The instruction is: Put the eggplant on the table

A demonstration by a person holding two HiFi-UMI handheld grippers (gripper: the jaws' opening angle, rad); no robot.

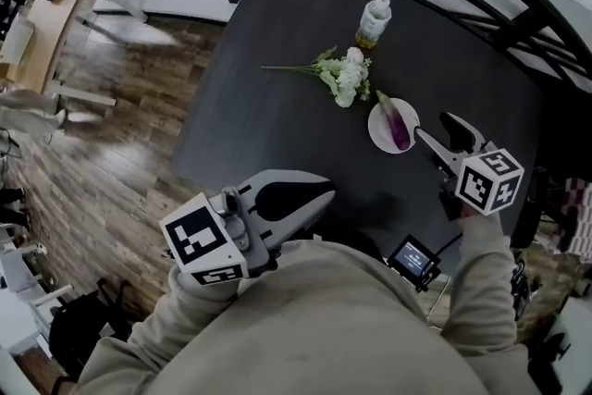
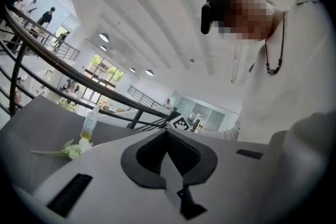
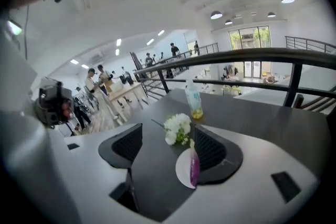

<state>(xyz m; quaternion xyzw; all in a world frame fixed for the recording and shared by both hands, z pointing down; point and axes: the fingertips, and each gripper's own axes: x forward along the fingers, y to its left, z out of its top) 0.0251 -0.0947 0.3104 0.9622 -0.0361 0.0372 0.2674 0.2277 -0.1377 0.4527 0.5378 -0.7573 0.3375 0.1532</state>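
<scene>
A purple eggplant [image 1: 398, 123] lies on a small white plate [image 1: 379, 130] toward the right of the dark table [image 1: 268, 116]. My right gripper [image 1: 432, 126] is open just right of the plate, and nothing is between its fingers. In the right gripper view the eggplant [image 3: 193, 167] and plate [image 3: 182, 170] sit ahead, close to the right jaw of that gripper [image 3: 168, 145]. My left gripper [image 1: 326, 191] is shut and empty at the table's near edge, close to my body. In its own view the left gripper [image 2: 168, 136] is tilted upward.
White flowers [image 1: 344, 74] with a long green stem lie just behind the plate, and a small plastic bottle [image 1: 374, 21] stands further back. A curved black railing [image 1: 518, 5] rims the far side. Wooden floor [image 1: 111, 134] lies to the left. People stand in the distance [image 3: 100, 81].
</scene>
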